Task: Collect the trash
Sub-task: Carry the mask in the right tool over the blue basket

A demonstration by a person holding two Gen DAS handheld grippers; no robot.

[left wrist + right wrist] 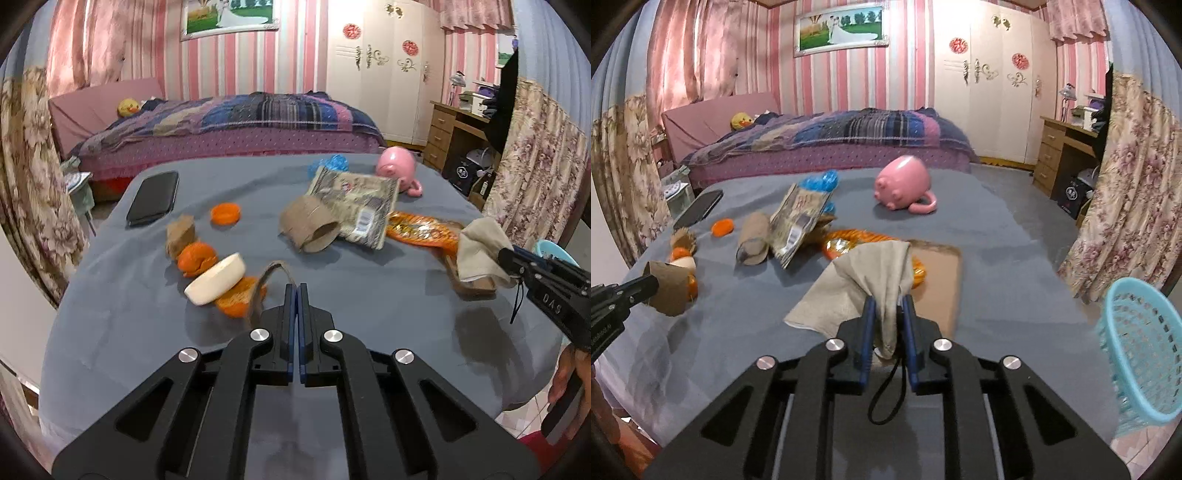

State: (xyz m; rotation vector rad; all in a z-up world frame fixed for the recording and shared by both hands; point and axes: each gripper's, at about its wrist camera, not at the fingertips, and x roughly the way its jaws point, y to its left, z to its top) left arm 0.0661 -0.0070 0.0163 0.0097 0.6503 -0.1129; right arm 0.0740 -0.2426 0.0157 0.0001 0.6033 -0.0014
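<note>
My left gripper (297, 286) is shut on a brown cardboard scrap (266, 280), lifted over the grey table; it also shows in the right wrist view (668, 286). My right gripper (888, 301) is shut on a beige crumpled napkin (864, 280), also seen in the left wrist view (480, 251). On the table lie a cardboard tube (310, 227), a silver snack packet (356, 206), an orange wrapper (421, 230), orange peels (195, 256), an orange cap (225, 213) and a blue wrapper (332, 162).
A turquoise basket (1141, 354) stands off the table's right edge. A pink pig mug (905, 184), a black phone (153, 197), a white bowl (216, 278) and a brown board (940, 280) are on the table (997, 240). A bed stands behind.
</note>
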